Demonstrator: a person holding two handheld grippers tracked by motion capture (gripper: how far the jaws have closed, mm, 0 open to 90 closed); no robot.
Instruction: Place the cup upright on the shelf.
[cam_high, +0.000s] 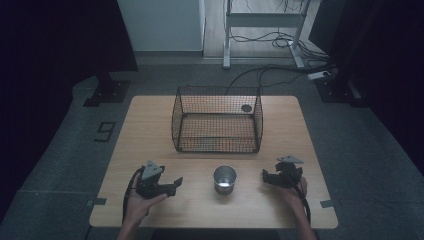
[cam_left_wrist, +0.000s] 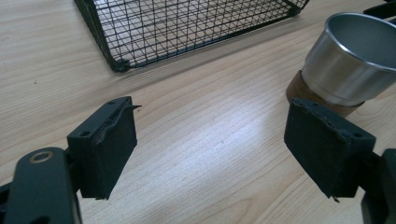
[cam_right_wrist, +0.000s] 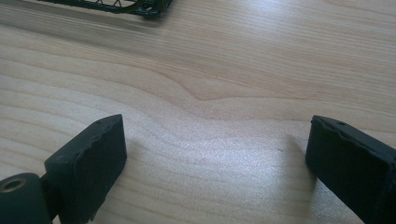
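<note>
A shiny metal cup (cam_high: 224, 179) with a brown band at its base stands upright near the table's front middle; the left gripper view has the cup (cam_left_wrist: 355, 65) at upper right. A black wire basket (cam_high: 217, 120) sits behind it, toward the table's far side, with nothing visible inside. My left gripper (cam_high: 176, 184) rests low at the cup's left, open, jaws pointing right toward it, nothing between them (cam_left_wrist: 210, 149). My right gripper (cam_high: 265, 176) sits to the cup's right, open over bare wood (cam_right_wrist: 215, 158).
The wooden table (cam_high: 150, 130) has bare room on both sides of the basket. The basket's corner (cam_left_wrist: 119, 63) lies just ahead of the left jaws, and its edge (cam_right_wrist: 140, 7) is far ahead of the right ones. Cables and stands (cam_high: 280, 45) lie on the floor beyond.
</note>
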